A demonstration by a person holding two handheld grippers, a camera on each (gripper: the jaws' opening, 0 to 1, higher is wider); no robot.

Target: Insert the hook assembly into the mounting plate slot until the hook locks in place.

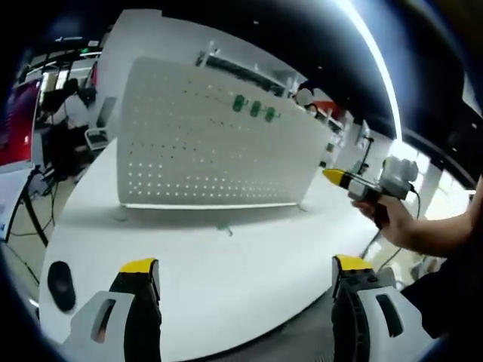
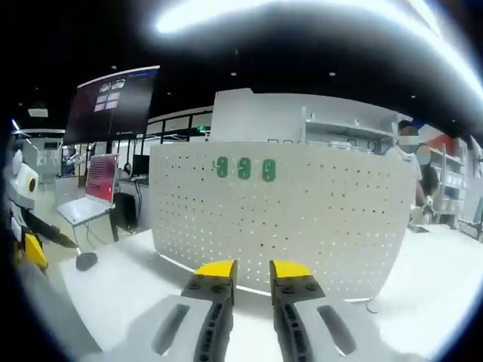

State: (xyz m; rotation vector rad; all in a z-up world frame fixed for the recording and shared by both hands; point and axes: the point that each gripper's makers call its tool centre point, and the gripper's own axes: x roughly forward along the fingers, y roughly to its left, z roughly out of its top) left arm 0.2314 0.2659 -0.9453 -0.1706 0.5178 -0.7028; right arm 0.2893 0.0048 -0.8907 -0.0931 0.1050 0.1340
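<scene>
A white pegboard (image 1: 189,162) (image 2: 317,226) stands upright on a white table (image 1: 249,294). Three green hooks (image 1: 255,108) (image 2: 244,168) sit in a row near its top edge. My left gripper (image 1: 246,264) hangs in front of the board, over the table's near edge, its yellow-tipped jaws wide apart and empty. Off the board's right end a hand holds my right gripper (image 1: 337,177). In its own view my right gripper (image 2: 253,270) faces the board below the hooks, with a narrow gap between the jaws and nothing in it. My left gripper (image 2: 30,249) shows at the left edge.
A black mouse (image 1: 60,283) (image 2: 86,261) lies at the table's left end. A small piece (image 1: 225,228) lies on the table in front of the board. A laptop (image 2: 94,188) stands to the left. A person (image 2: 419,170) stands behind the board on the right.
</scene>
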